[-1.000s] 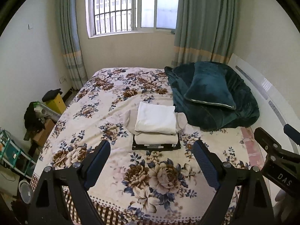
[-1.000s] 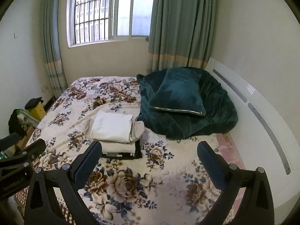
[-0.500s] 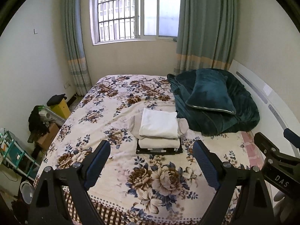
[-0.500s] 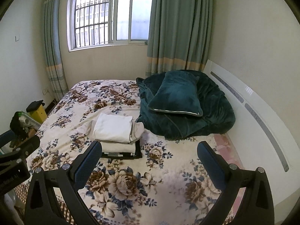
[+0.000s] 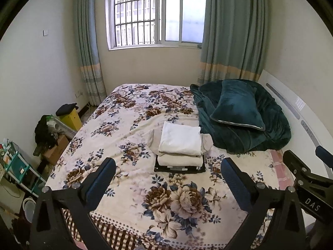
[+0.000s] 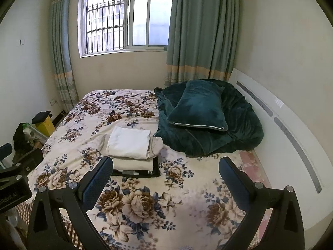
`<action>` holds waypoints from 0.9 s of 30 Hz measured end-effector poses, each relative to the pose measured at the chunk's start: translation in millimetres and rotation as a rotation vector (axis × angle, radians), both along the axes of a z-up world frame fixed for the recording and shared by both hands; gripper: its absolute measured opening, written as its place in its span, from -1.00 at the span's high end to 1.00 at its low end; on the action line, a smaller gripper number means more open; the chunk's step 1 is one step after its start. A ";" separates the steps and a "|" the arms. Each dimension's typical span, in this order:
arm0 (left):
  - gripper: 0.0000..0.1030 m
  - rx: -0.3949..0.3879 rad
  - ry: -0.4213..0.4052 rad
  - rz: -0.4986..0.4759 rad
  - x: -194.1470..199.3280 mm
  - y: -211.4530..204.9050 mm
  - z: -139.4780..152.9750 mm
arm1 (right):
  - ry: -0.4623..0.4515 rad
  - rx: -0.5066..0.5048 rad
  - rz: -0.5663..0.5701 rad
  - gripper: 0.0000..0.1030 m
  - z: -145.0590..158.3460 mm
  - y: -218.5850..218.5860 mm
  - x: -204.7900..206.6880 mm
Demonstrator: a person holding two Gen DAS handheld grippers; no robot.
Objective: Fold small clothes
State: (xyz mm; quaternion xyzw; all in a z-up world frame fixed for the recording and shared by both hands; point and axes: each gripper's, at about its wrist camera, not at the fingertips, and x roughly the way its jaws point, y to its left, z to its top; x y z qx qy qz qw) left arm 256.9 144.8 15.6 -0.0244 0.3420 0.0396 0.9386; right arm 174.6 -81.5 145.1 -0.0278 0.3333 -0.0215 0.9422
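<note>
A plush teal pillow (image 5: 237, 106) is lying on a rumpled blanket (image 5: 270, 133) beside the folded clothes (image 5: 180, 143). Both the left gripper (image 5: 168, 179) and right gripper (image 6: 166, 177) are hanging spread, holding nothing, above the flowered bedspread (image 5: 129, 112).

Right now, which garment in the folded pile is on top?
The white folded garment tops the pile; beneath it lie a grey-beige piece, a cream one, and a black one at the bottom.

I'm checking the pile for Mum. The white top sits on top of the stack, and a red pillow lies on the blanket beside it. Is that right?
Not quite: the pillow is dark green, not red, as the left wrist view shows. The white top does sit on top of the stack, and the pillow lies on the blanket beside it.
</note>
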 end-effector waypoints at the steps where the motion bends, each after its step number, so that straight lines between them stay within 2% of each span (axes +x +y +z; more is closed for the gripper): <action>1: -1.00 0.000 -0.001 0.001 -0.2 0.3 0.3 | -0.001 -0.002 0.001 -1.00 1.7 0.2 -0.4; 27: -1.00 0.013 -0.015 0.027 -8.0 2.2 2.4 | -0.008 0.000 0.031 -1.00 -2.1 15.5 2.4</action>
